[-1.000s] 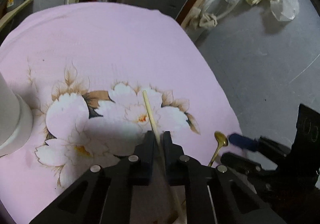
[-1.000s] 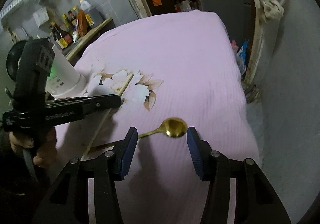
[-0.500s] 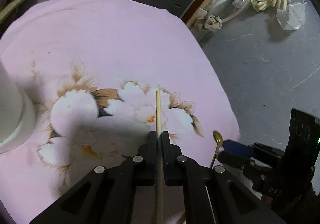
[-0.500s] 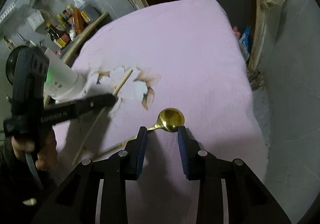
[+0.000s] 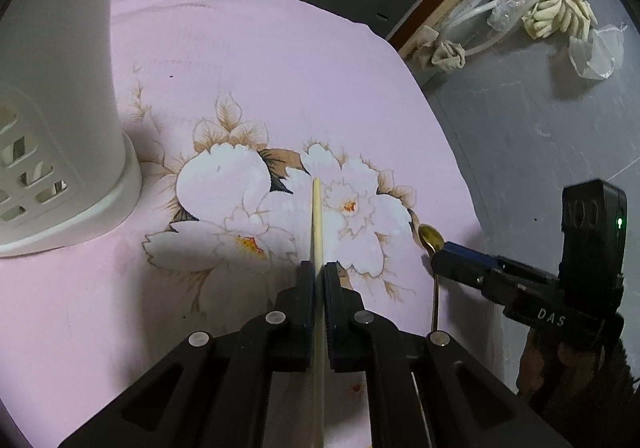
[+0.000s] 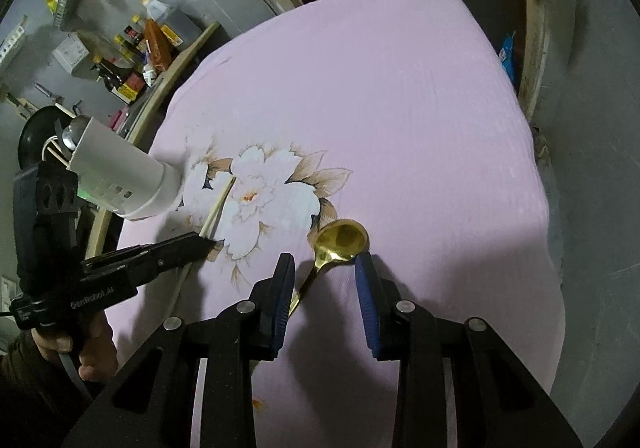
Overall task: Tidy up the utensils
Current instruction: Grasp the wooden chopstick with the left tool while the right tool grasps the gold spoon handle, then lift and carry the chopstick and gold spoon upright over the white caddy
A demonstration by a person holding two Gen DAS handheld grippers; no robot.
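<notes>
A pale wooden chopstick (image 5: pixel 317 220) is clamped between the jaws of my left gripper (image 5: pixel 319 268), its tip pointing out over the flower print. In the right wrist view, the same chopstick (image 6: pixel 218 208) sticks out of the left gripper (image 6: pixel 204 244) near the white utensil holder (image 6: pixel 120 176). A gold spoon (image 6: pixel 340 240) lies on the pink cloth. My right gripper (image 6: pixel 324 268) straddles it, the handle running between the blue pads close to the left one; the pads do not press on it. In the left wrist view the spoon (image 5: pixel 430 236) shows at the right gripper (image 5: pixel 440 254).
The white holder (image 5: pixel 60 108), with cut-out windows, stands on the pink flowered tablecloth (image 5: pixel 248 60) at the left, several utensils showing in its top. The table edge drops to grey floor on the right. Bottles (image 6: pixel 132 60) crowd a shelf beyond the far left edge.
My right jaws have narrowed around the spoon and moved down closer to it. The left gripper has carried the chopstick toward the white holder, which now looms larger.
</notes>
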